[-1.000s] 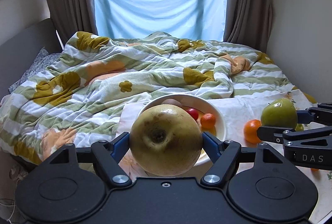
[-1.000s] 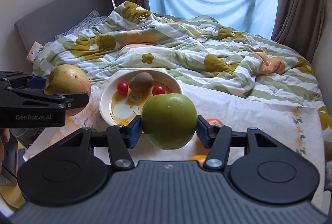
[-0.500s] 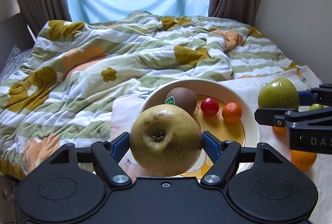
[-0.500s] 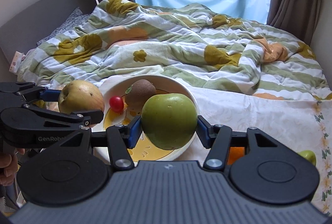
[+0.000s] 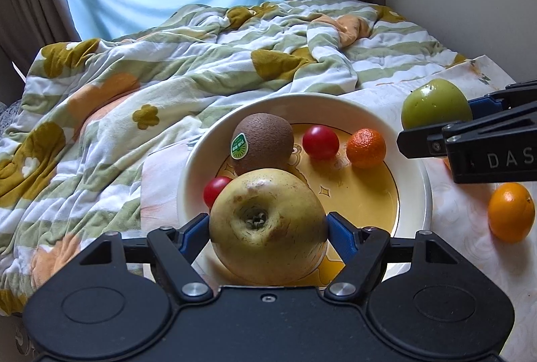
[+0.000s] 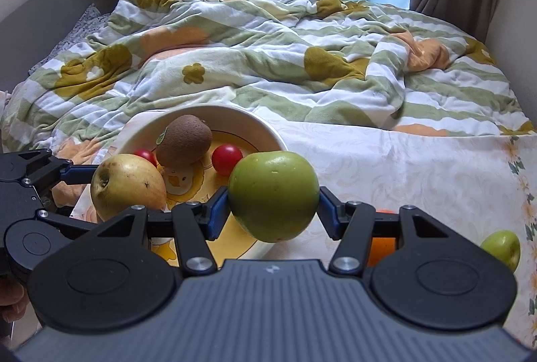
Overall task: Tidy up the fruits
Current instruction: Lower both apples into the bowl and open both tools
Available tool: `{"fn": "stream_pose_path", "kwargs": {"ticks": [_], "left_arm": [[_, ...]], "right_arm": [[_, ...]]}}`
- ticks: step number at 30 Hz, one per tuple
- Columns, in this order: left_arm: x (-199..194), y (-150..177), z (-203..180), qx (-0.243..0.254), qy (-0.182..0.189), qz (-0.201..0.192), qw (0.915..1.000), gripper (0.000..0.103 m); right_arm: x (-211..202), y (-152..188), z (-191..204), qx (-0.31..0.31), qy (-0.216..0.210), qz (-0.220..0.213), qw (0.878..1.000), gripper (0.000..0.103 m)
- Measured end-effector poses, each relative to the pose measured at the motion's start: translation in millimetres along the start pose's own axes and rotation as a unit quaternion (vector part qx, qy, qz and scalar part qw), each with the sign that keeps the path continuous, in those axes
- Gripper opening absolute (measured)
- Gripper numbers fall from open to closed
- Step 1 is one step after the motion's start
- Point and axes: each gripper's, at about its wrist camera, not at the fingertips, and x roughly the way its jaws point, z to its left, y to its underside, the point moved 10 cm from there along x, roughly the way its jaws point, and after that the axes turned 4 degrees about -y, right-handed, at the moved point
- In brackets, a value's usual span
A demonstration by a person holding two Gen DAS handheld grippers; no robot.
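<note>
Two grips confirmed: your left gripper [image 5: 267, 226] clamps the yellow pear [image 5: 267, 225], calyx toward camera; your right gripper [image 6: 273, 197] clamps the green apple [image 6: 273, 195], over the bowl [image 5: 416, 167].

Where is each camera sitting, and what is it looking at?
Left wrist view: sits on the left tongs, looking down past their yellow pear at the bowl; the right tongs show at the right edge.
Right wrist view: sits on the right tongs, looking over their green apple at the bed; the left tongs show at the left edge.
Both see the bowl, kiwi and striped blanket.
</note>
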Motion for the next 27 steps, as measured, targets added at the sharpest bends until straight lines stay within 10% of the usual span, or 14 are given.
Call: {"fn": "stream_pose_path", "kwargs": {"ticks": [4, 7, 27], "left_arm": [[3, 1, -1, 0.005, -0.002, 0.006, 1.0000, 0.080], [-7, -5, 0, 0.002, 0.001, -0.019, 0.9998, 0.101], [-49, 22, 19, -0.055, -0.005, -0.017, 0.9984, 0.102]], "right_arm": [[1, -1, -2, 0.001, 0.002, 0.000, 1.000, 0.071], [0, -2, -1, -0.001, 0.002, -0.001, 1.000, 0.071], [17, 11, 39, -0.047, -0.066, 0.028, 0.996, 0.071]]}}
